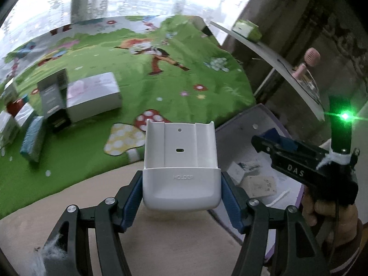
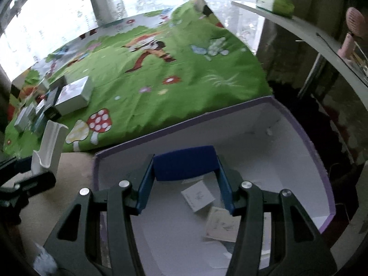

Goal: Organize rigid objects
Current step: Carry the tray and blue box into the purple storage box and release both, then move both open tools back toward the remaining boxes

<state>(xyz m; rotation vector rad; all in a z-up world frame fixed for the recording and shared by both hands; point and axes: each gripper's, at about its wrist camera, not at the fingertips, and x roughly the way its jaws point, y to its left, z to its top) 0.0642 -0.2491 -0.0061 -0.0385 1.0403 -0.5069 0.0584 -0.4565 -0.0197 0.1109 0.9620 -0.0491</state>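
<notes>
A white plastic holder sits upright between the blue pads of my left gripper, which is shut on its lower sides above beige floor. The holder also shows at the left of the right wrist view. My right gripper is shut on a dark blue box, hanging over an open white box with a purple rim. From the left wrist view, that right gripper and blue box hang above the same purple-rimmed box. Small white cartons lie inside it.
A green cartoon play mat covers the floor beyond. Several boxes cluster at its left side. A curved white shelf at the right carries a green tissue pack and a pink hand fan. A hand grips the right tool.
</notes>
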